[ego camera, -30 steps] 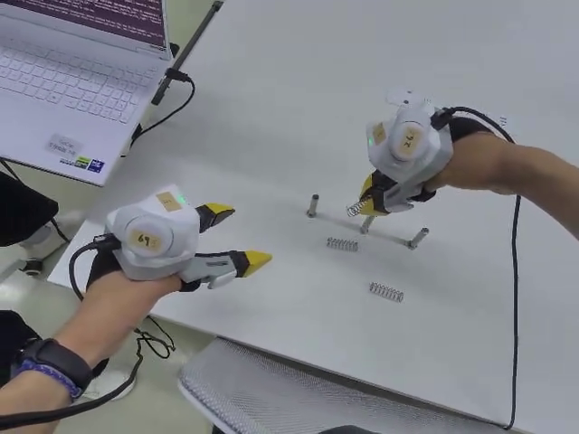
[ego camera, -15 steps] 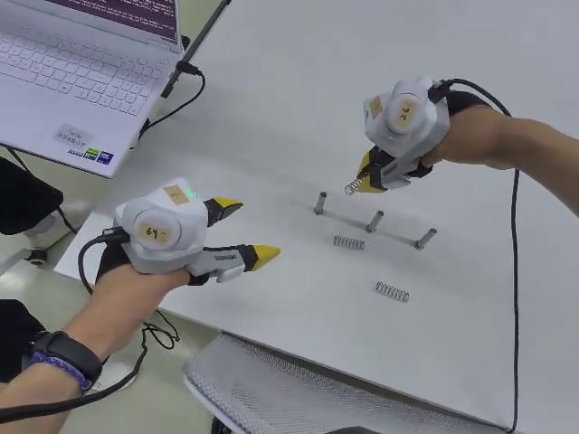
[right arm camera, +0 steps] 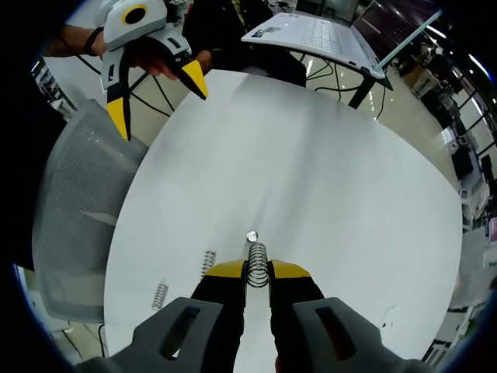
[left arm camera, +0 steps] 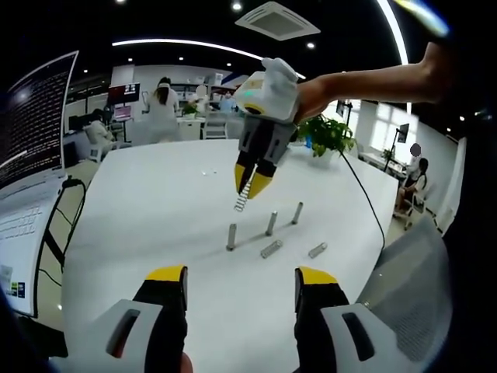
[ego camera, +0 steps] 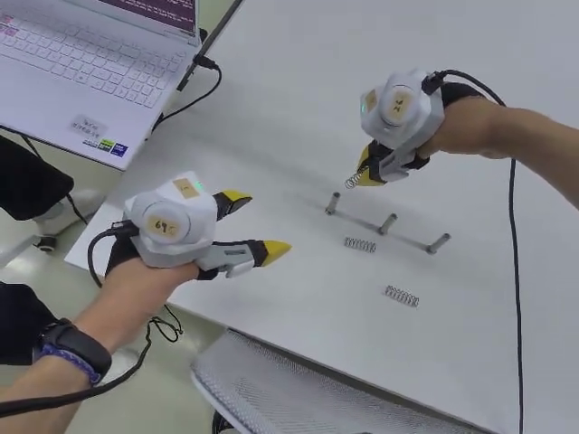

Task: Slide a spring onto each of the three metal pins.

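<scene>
Spring [right arm camera: 256, 264] clamped between the right gripper's [ego camera: 369, 174] yellow fingertips, jaws closed on its upper coils, free end poking out past the tips. Lifted within the last second from low beside the middle pin [ego camera: 387, 222] and carried up and across toward the end pin [ego camera: 332, 203] on the laptop [ego camera: 81, 63] side. Now hangs in the air just above and behind that pin, apart from it as far as can be told. Probably a fresh line-up there, nothing seated yet: all three pins bare, third pin [ego camera: 438, 242] included. Loose spring [ego camera: 359, 244] flat on the white table [ego camera: 271, 108] just in front of the row, second loose spring [ego camera: 401, 296] nearer the person. Farther out, left gripper [ego camera: 258, 222] idle at the table's near edge, jaws wide apart, holding nothing.
</scene>
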